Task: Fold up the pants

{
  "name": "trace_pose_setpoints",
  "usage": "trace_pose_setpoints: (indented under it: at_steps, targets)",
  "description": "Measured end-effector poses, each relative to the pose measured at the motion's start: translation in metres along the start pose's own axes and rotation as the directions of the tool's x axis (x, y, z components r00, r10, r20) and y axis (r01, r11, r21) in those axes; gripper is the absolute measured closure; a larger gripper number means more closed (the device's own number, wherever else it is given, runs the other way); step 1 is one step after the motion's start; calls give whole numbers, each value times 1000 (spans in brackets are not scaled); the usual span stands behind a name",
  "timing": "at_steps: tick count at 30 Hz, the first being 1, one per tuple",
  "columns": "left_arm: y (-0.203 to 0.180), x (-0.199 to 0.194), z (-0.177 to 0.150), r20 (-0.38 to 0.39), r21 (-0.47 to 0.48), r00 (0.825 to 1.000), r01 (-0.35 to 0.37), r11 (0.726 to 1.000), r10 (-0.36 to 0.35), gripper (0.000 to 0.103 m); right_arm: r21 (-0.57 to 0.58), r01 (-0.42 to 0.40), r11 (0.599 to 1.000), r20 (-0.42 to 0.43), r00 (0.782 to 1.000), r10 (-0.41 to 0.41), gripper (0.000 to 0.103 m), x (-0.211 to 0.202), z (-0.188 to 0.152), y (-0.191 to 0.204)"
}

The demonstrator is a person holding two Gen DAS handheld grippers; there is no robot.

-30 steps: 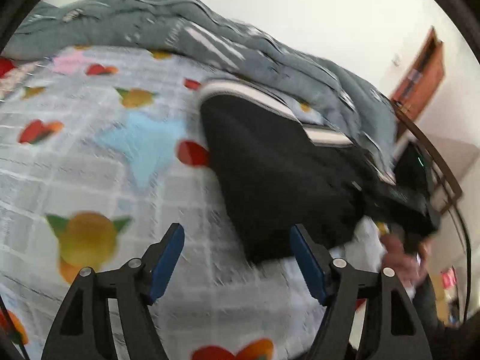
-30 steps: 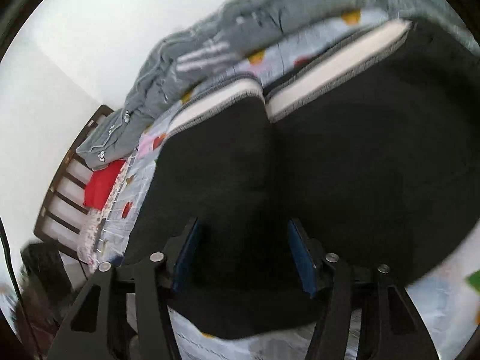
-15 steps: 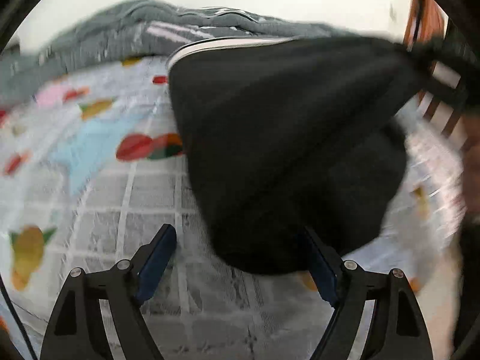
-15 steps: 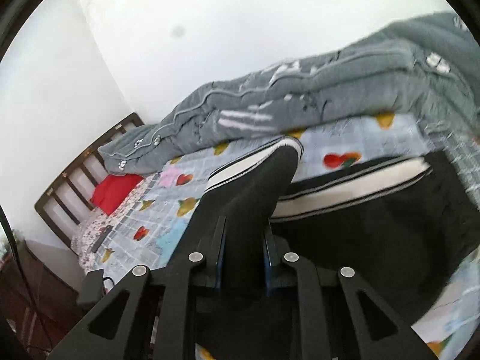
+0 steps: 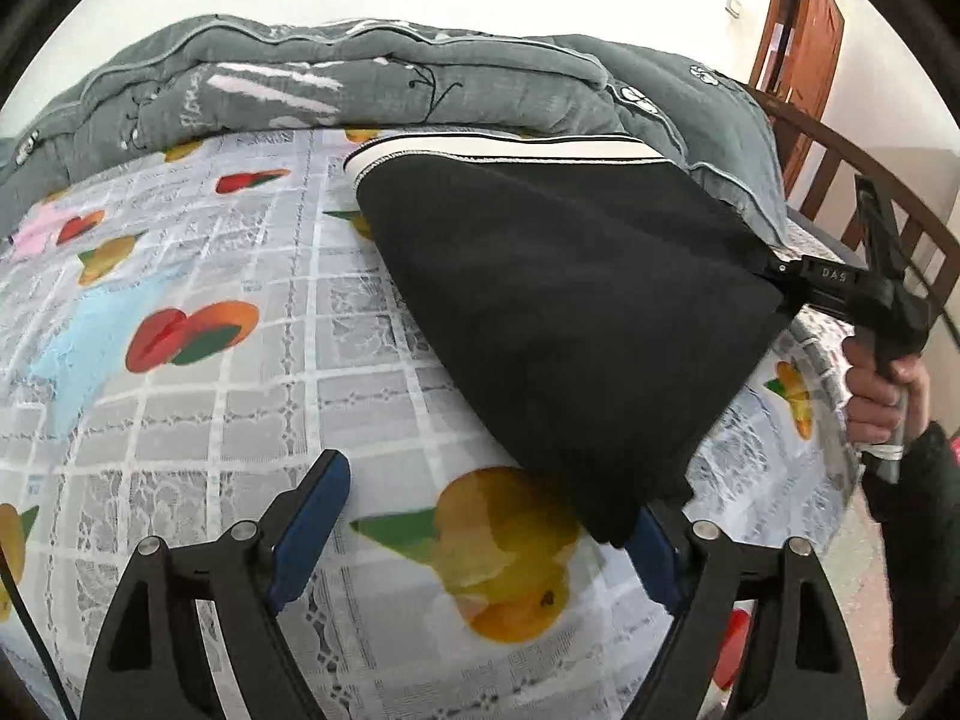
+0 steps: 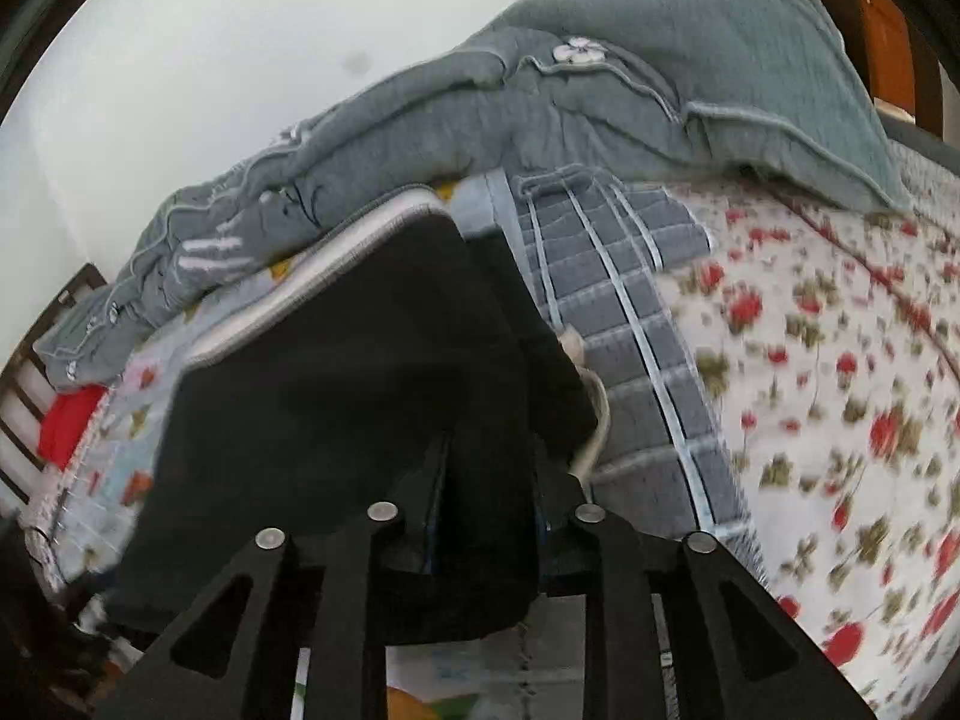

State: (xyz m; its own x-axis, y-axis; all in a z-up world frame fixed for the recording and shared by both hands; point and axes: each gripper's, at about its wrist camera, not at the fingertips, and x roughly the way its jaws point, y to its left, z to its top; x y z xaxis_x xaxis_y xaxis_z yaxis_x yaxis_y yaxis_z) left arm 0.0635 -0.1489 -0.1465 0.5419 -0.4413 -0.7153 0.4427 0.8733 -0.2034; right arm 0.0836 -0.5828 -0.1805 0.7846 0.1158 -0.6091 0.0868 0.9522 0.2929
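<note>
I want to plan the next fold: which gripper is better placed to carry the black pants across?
Probably the right gripper: its jaws are shut on the black pants, lifting one edge. The left gripper is open, holding nothing.

open sheet (image 5: 198,384) stretches left of the black pants (image 5: 558,300), nothing lying on that stretch. the far edge is walled off by a bunched grey quilt (image 5: 372,84). on the right a wooden bed rail (image 5: 864,180) hems things in, and the right gripper (image 5: 774,276) with its hand (image 5: 882,396) fills that corner.
</note>
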Motion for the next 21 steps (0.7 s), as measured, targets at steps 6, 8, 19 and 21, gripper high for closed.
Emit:
trace_pose_setpoints:
  at_steps: [6, 8, 19, 21]
  targets:
    - [12, -29, -10, 28, -11, 997, 78, 997, -78, 19, -117, 145, 982, 106, 985, -133, 70, -26, 10, 23]
    - [15, -36, -7, 65, -28, 995, 73, 997, -71, 19, -148, 132, 980, 118, 986, -115, 70, -28, 9, 30]
    - [9, 16, 39, -5, -134, 992, 126, 983, -127, 21, -165, 159, 973, 31, 987, -156, 43, -14, 5, 19]
    - [11, 31, 38, -31, -177, 987, 148, 973, -155, 20, -142, 148, 979, 0, 989, -150, 42, -5, 7, 11]
